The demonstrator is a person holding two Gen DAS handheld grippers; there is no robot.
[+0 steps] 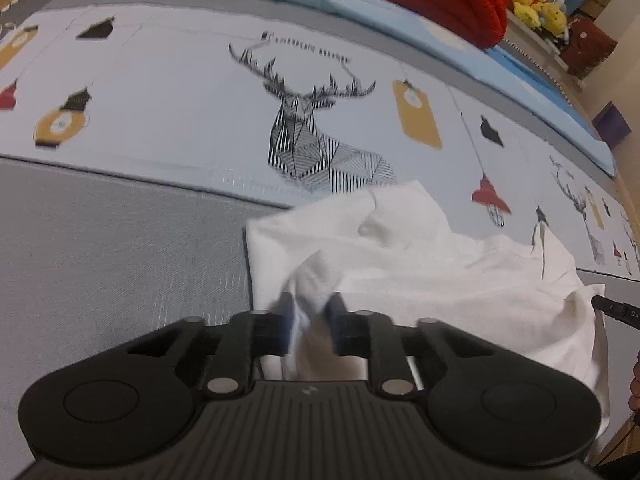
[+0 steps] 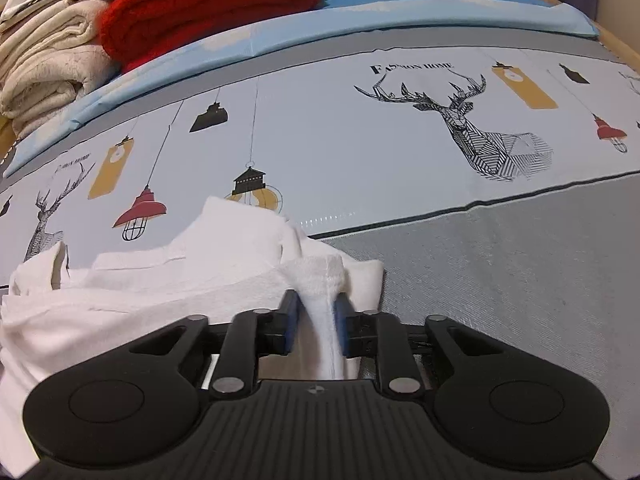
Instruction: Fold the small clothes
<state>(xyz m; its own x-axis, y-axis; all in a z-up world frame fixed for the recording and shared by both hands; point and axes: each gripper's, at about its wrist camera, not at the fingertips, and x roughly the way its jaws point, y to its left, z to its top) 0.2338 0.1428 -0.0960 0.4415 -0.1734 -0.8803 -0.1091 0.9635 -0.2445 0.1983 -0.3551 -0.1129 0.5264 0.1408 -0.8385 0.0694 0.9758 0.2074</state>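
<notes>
Left gripper [image 1: 310, 304] has its jaws clamped on a bunched fold of the white garment [image 1: 420, 264]; the pinched cloth sticks up between the blue pads [image 1: 286, 320]. Slight motion blur at the tips in the left wrist view. Right gripper [image 2: 316, 306] is likewise clamped on a thick folded edge of the same white garment [image 2: 180, 280], with the fabric running down between its pads [image 2: 290, 316].

The garment lies crumpled on the bed, across the line where the grey band [image 1: 100, 248] meets the pale printed sheet [image 1: 180, 100]. In the left view it spreads right of the gripper; in the right view it spreads left. So the cloth is between the two grippers, each holding one end.

The sheet print shows a geometric deer head [image 1: 316, 132] and hanging lamps [image 2: 140, 212].

At the far side of the bed there is a red knit blanket [image 2: 208, 4], folded cream towels [image 2: 48, 64] beside it, and a light blue cloth [image 2: 360, 12] under them. Yellow plush toys [image 1: 536, 4] sit on a shelf, far right in the left view.
</notes>
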